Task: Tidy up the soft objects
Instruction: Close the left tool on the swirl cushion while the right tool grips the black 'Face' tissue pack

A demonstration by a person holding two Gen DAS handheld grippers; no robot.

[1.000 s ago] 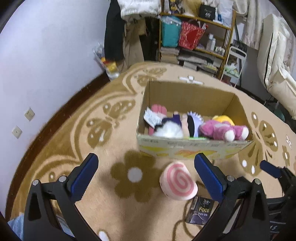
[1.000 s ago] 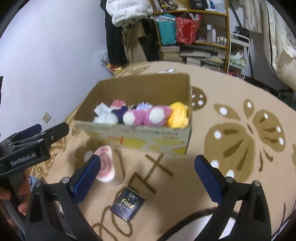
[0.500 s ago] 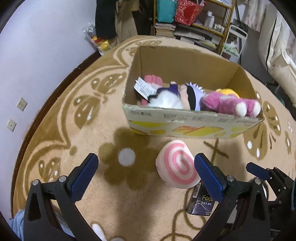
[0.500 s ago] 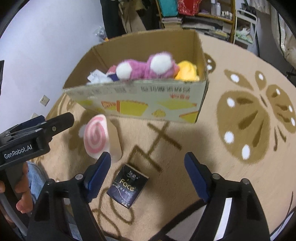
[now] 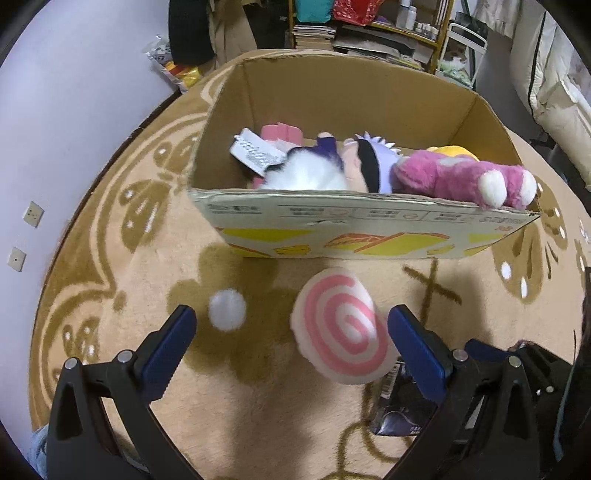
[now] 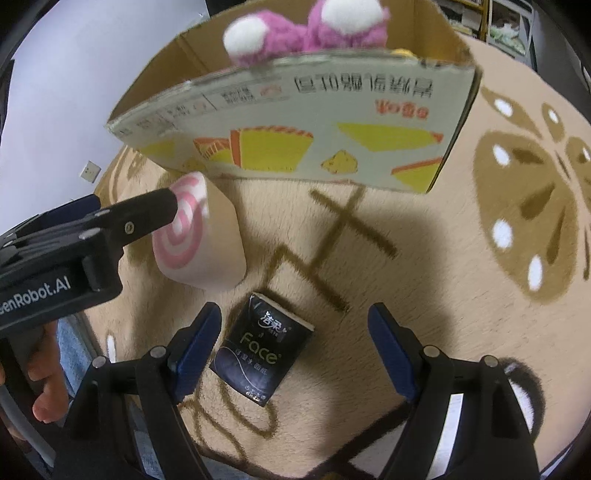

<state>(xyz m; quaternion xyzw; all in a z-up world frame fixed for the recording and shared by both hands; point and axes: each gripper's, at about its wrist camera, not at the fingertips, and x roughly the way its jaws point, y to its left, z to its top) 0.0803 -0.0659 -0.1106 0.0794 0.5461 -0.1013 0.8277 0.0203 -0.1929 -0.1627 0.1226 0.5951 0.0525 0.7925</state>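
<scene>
I find my left gripper [image 5: 291, 332] spread wide, the pink swirl plush [image 5: 341, 326] lying on the rug [image 5: 122, 280] between its fingers, just before the cardboard box [image 5: 369, 232]. My right gripper [image 6: 293, 338] is spread over the black tissue pack [image 6: 264, 352].

Round tan carpet [image 5: 122, 258] with brown flower and butterfly motifs covers floor. Pale lilac wall [image 5: 55, 110] at left, two white sockets [image 5: 33, 214] low on it. Cluttered wooden shelf [image 5: 388, 26] beyond carpet's far edge; dark garment [image 5: 192, 29] hangs beside it. White bedding [image 5: 554, 92] far right.
</scene>
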